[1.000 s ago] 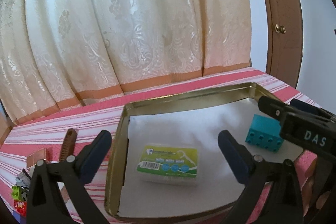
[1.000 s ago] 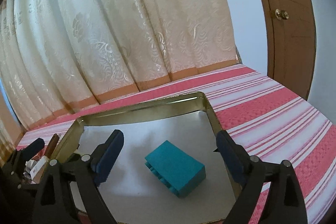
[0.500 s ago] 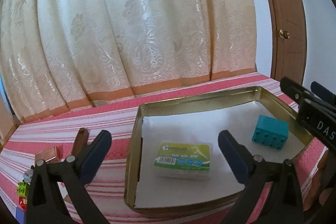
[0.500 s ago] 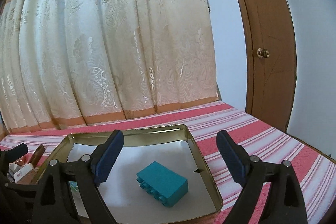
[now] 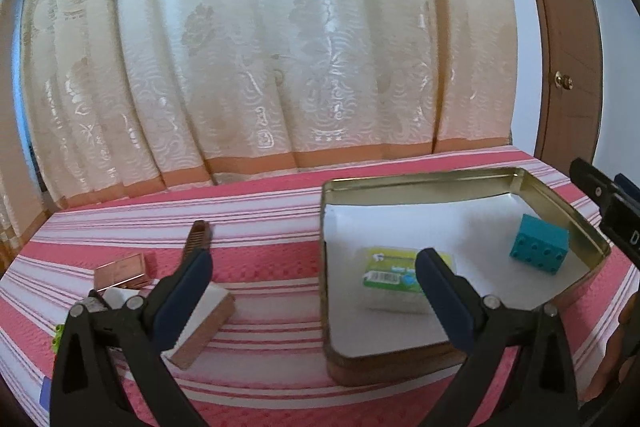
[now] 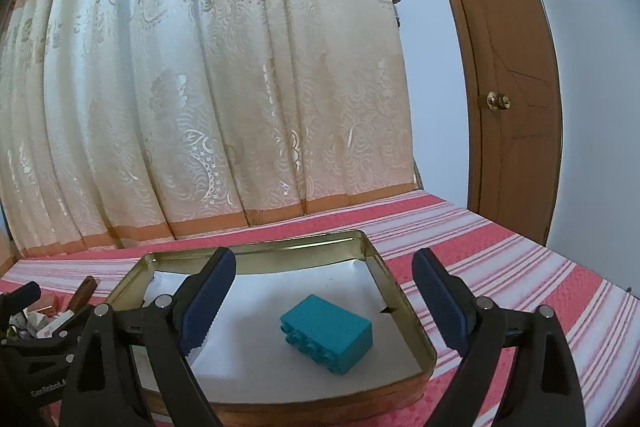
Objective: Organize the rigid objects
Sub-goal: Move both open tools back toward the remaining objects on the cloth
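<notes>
A gold-rimmed tin tray point(image 5: 440, 179) lined with white paper sits on the red striped cloth. Inside it lie a green-labelled floss box point(image 5: 390, 267) and a teal brick point(image 5: 540, 247). My left gripper point(image 5: 314, 293) hovers open and empty over the tray's left wall, with its right finger in front of the floss box. In the right wrist view, my right gripper point(image 6: 324, 301) stands open and empty, above and in front of the teal brick point(image 6: 328, 333), near the tray point(image 6: 256, 253). The right gripper's black frame point(image 5: 608, 203) shows at the far right of the left wrist view.
Left of the tray lie a copper box point(image 5: 122, 271), a brown comb point(image 5: 196, 237), a white-topped copper block point(image 5: 208, 319) and small green pieces point(image 5: 58, 335). A cream curtain point(image 5: 280, 47) hangs behind. A wooden door point(image 6: 508, 99) stands at the right.
The left gripper moved left, so the tray slid to the right of its view and the loose items came into sight. The right gripper tilted upward; the teal brick stays in the tray.
</notes>
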{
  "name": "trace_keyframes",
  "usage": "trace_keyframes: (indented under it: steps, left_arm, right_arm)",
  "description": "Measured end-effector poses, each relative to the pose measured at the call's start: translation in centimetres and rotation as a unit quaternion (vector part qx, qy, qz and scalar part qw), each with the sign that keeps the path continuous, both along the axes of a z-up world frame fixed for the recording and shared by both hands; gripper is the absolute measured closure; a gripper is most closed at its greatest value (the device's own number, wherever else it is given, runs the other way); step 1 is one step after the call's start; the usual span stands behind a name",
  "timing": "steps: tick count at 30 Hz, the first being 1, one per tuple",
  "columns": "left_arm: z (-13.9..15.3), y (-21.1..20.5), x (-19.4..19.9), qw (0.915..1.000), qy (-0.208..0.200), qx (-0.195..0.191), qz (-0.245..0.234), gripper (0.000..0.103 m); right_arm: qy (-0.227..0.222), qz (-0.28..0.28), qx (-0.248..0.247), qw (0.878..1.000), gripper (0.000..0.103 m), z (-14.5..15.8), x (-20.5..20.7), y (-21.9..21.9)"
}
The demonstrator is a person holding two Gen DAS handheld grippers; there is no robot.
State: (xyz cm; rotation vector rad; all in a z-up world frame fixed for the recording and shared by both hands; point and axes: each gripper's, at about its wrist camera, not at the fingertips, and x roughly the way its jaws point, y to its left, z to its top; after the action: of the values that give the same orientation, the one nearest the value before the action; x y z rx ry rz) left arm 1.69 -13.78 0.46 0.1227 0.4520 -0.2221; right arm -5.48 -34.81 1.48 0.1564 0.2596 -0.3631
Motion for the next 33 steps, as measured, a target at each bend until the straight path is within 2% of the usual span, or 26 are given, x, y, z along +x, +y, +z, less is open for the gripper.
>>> trace_keyframes:
  steps: [13, 33]
  left_arm:
    - [0.0, 3.7, -1.0, 0.9998, -0.003, -0.004, 0.018, 0.000]
    - [-0.5, 12.3, -1.5, 0.9976, 0.022, -0.013, 0.065, 0.000]
  right_arm:
    - [0.010, 0.020, 0.011, 1.000, 0.012, -0.2, -0.3, 3.4]
    - [0.051, 0.125, 0.042, 0.990, 0.011, -1.1, 2.6, 13.3]
